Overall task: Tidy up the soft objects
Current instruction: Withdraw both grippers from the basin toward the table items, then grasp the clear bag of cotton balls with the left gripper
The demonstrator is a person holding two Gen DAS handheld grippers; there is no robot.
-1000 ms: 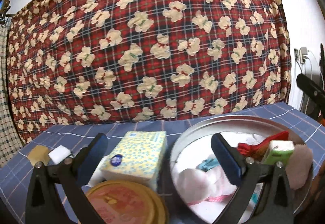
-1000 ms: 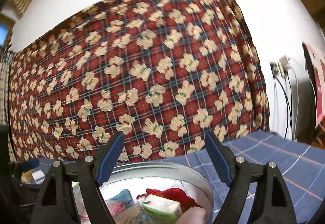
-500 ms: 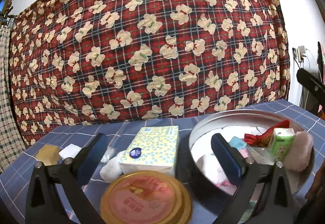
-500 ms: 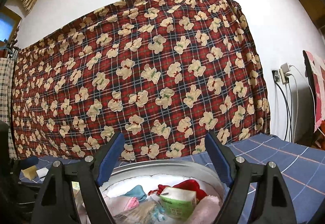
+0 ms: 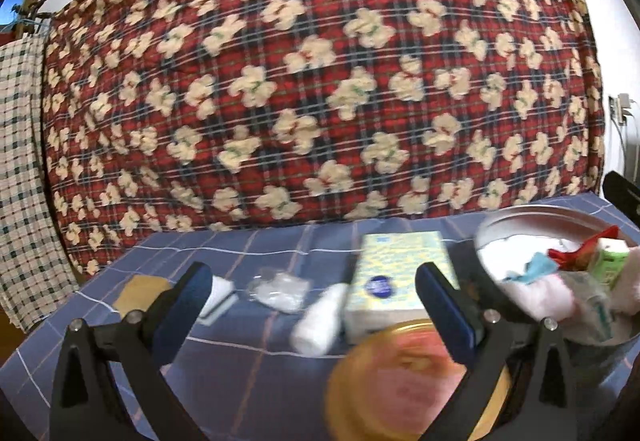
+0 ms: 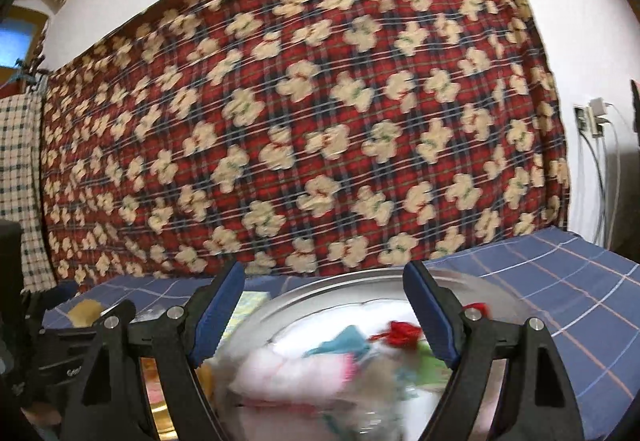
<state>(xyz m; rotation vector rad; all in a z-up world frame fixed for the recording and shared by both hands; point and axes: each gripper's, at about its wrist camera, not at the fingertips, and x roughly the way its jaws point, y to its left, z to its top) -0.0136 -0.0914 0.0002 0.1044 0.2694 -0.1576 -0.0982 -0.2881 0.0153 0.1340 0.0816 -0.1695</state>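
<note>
Sitting on the blue checked cloth (image 5: 248,253), the round metal basin (image 5: 516,211) is the big thing to steer by. It is full of soft things: white cloth, a pink fluffy piece (image 5: 548,297), a red bit, a green tissue pack (image 5: 610,267).

Just left of the basin lies the yellow tissue box (image 5: 394,273). Its long side runs away from the camera, toward the red bear blanket (image 5: 320,81) behind. A small white roll (image 5: 320,321) leans against the box's left side, tilted. Farther left of the basin are a clear bag (image 5: 278,287), a white sponge (image 5: 218,293) and a tan pad (image 5: 140,291), with bare cloth around them and in front. A round gold lid (image 5: 400,381) sits right in front of the box, blurry.

The left gripper (image 5: 312,305) points a little down, over the bare cloth left of the basin. Its jaws are wide apart with nothing between them.

The right gripper (image 6: 324,311) points flat, over the basin's near rim (image 6: 360,277). Its jaws stand wide apart too, and grip nothing. Right of the basin the cloth is bare out to the edge.
</note>
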